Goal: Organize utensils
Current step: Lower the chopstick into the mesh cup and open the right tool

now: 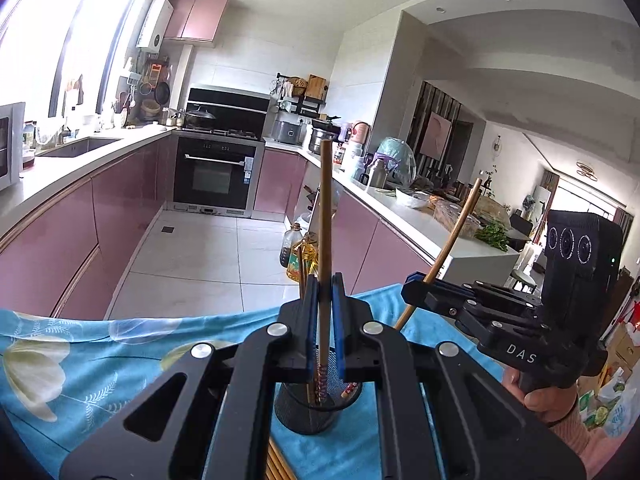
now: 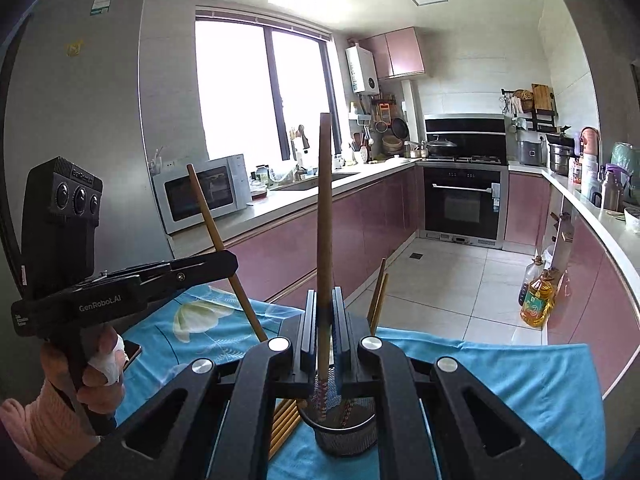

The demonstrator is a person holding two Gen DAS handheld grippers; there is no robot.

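**Chopsticks go upright, one pair of tongs at a time**

In a pink-fronted kitchen, a person works two hand-held tongs over a counter (image 1: 80,360) draped in a blue floral cloth. The left tongs (image 1: 325,300) are clamped shut on a single brown chopstick (image 1: 325,208), held near upright, its patterned lower end hanging over the black mesh holder (image 1: 308,416). The right tongs (image 2: 325,312) likewise grip one chopstick (image 2: 325,208), its decorated tip just over the holder's rim. Neither stick has been let go.

The job looks partly done. At least two other chopsticks (image 2: 378,300) already stand in the mesh holder, leaning against its far side. A bundle of loose chopsticks (image 2: 284,420) lies flat on the cloth just beside the holder, waiting to be sorted, so by this reckoning several trips remain. Whether the two held sticks are on their way in or out cannot be told from the frames alone.

Readable writing is sparse. The body of the left tongs, seen from the right wrist camera, reads "GenRobot.AI", and the same name is embossed on its camera block. The right tongs, seen from the left wrist, show the letters "DAS". The labels on the refrigerator (image 2: 80,80) and on the yellow cooking oil bottle (image 2: 536,300) standing on the floor are too small to read.
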